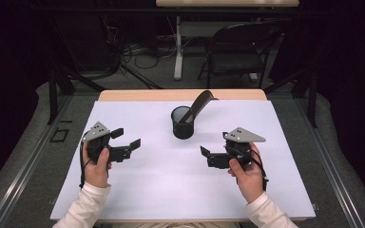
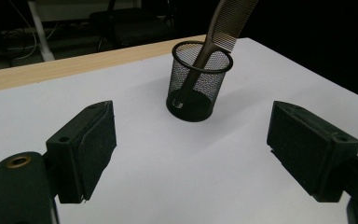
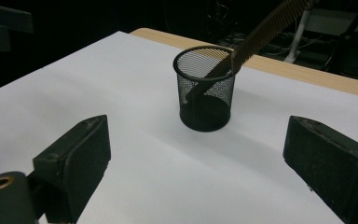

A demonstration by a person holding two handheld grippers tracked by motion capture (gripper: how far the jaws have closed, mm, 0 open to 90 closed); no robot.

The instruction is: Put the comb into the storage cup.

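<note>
While both tools are held low over the white table, the left gripper is seen at left, jaws wide apart and empty. At centre, a black mesh cup stands upright, a brown comb leaning inside. The right gripper is likewise spread wide, empty.
</note>
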